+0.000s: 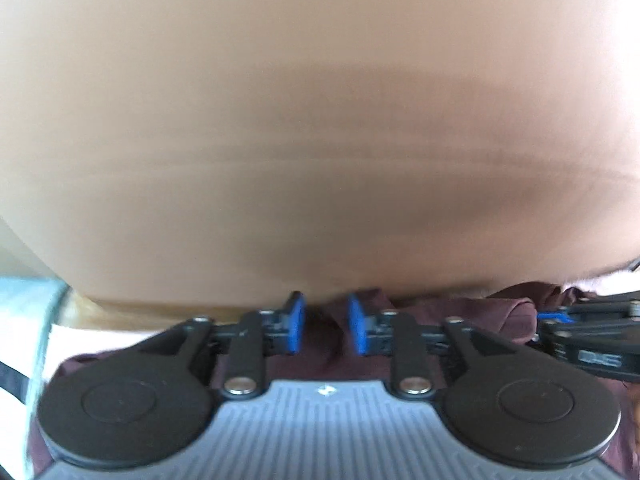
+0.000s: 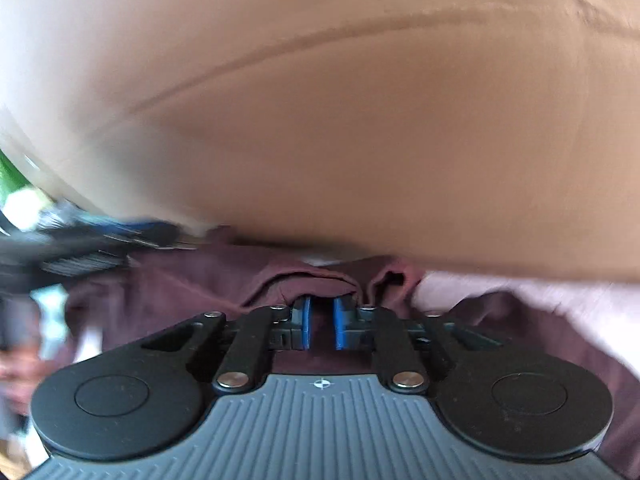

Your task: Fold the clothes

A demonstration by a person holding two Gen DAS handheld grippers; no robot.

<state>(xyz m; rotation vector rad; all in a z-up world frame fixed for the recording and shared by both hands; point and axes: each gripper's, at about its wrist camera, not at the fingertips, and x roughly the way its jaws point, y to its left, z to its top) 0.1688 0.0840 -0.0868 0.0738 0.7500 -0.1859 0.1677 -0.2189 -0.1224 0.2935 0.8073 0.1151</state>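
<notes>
Both ribbed grey hand-held grippers, left (image 1: 326, 326) and right (image 2: 320, 322), gape over crumpled maroon cloth (image 2: 200, 280)

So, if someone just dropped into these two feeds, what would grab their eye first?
A blurred tan surface fills the upper part of both views. Below it, each claw's blue pads stand out against the rumpled maroon garment: the left claw sits open over the cloth, and the right claw has a narrower gap at a raised fold. The other claw shows at each view's edge.
</notes>
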